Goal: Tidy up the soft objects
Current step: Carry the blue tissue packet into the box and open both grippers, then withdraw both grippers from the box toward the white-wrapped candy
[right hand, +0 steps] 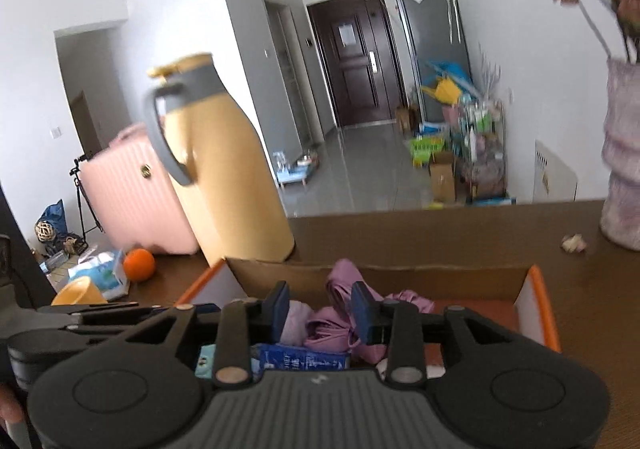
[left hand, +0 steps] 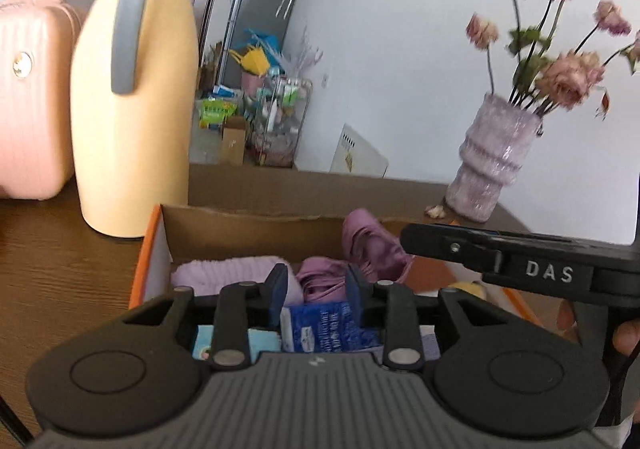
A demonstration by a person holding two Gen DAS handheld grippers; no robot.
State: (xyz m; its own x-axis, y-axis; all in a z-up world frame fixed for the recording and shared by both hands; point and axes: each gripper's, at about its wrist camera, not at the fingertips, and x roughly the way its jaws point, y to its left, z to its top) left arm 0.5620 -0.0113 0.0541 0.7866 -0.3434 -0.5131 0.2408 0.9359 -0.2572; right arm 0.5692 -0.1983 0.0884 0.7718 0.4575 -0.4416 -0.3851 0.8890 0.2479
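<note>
An open cardboard box with orange sides sits on the wooden table and holds soft things. In it are a crumpled purple cloth, a pale lilac towel and a blue packet. My left gripper hovers over the box's near side, open, with nothing pressed between its pads. To its right is the black body of the right gripper. In the right wrist view, my right gripper is open above the purple cloth and the blue packet. The cloth shows in the gap between its fingers, and the pads do not squeeze it.
A tall yellow jug with a grey handle stands just behind the box's left corner, and a pink case lies beyond it. A lilac vase of dried flowers stands back right. An orange and a fallen petal lie on the table.
</note>
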